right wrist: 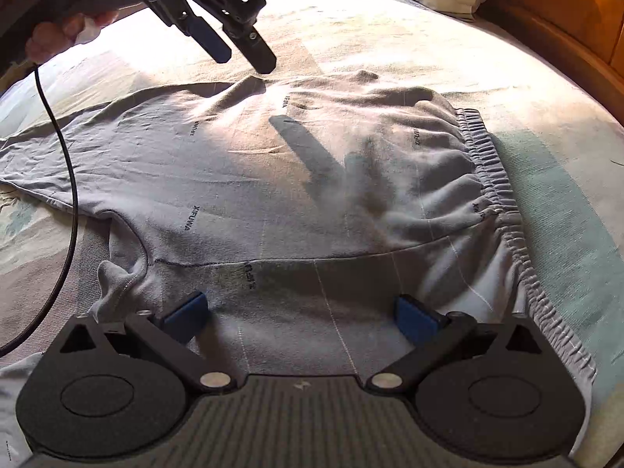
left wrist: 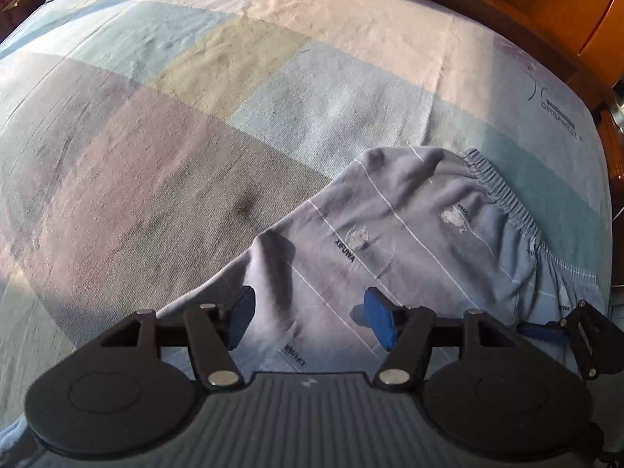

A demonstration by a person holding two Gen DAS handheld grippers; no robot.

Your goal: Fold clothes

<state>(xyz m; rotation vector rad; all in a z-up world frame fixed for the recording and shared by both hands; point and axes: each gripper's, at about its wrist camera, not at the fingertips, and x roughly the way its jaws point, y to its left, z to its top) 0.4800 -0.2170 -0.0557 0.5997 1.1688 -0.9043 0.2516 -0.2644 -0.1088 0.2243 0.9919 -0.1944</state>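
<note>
While the grey shorts (right wrist: 296, 179) lie spread on the bed (left wrist: 195, 117), elastic waistband (right wrist: 495, 179) toward the right, the left hand-held gripper (left wrist: 308, 319) hangs above one leg with its blue pads apart; a raised fold stands between them, perhaps brushing the left pad. The right hand-held gripper (right wrist: 302, 318) hovers wide over the near edge, gripping nothing.

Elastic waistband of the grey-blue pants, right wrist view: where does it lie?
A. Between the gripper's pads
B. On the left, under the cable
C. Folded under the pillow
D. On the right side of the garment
D: the gathered waistband runs down the right edge of the pants, which lie spread on the bed sheet.
</note>
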